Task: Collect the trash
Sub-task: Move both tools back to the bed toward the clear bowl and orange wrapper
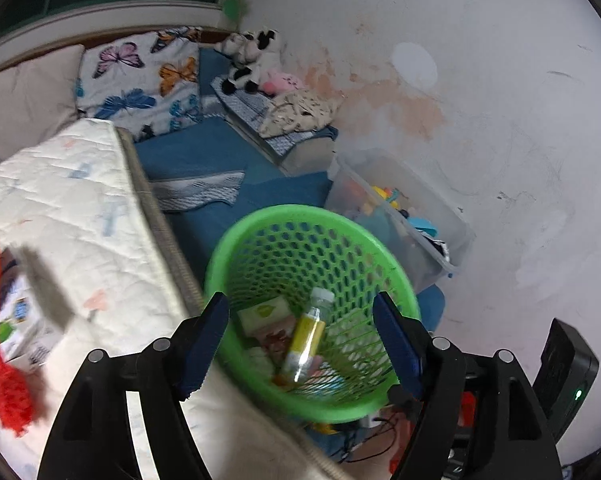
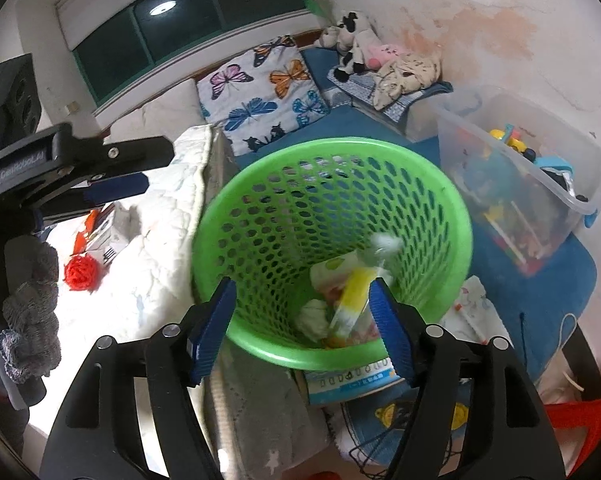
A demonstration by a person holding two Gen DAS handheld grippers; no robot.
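Note:
A green mesh wastebasket (image 1: pixel 260 228) (image 2: pixel 456 208) stands beside the bed. Inside it lie a clear bottle with a yellow label (image 1: pixel 304 340) (image 2: pixel 356 288), a white carton with a green leaf (image 1: pixel 264 312) and crumpled white paper (image 2: pixel 314 316). My left gripper (image 1: pixel 300 344) is open and empty above the basket's near rim. My right gripper (image 2: pixel 304 328) is open and empty over the basket. The left gripper (image 2: pixel 116 188) also shows at the left of the right wrist view. A small milk carton (image 1: pixel 20 324) (image 2: pixel 108 236) and a red yarn ball (image 2: pixel 80 274) lie on the white quilt.
A white quilt (image 1: pixel 80 208) covers the bed on the left. A butterfly pillow (image 2: pixel 260 92) and stuffed toys (image 2: pixel 356 44) sit at the back. A clear plastic bin of toys (image 2: pixel 520 176) stands right of the basket against the wall. Cloth and a booklet lie on the blue floor mat (image 2: pixel 540 300).

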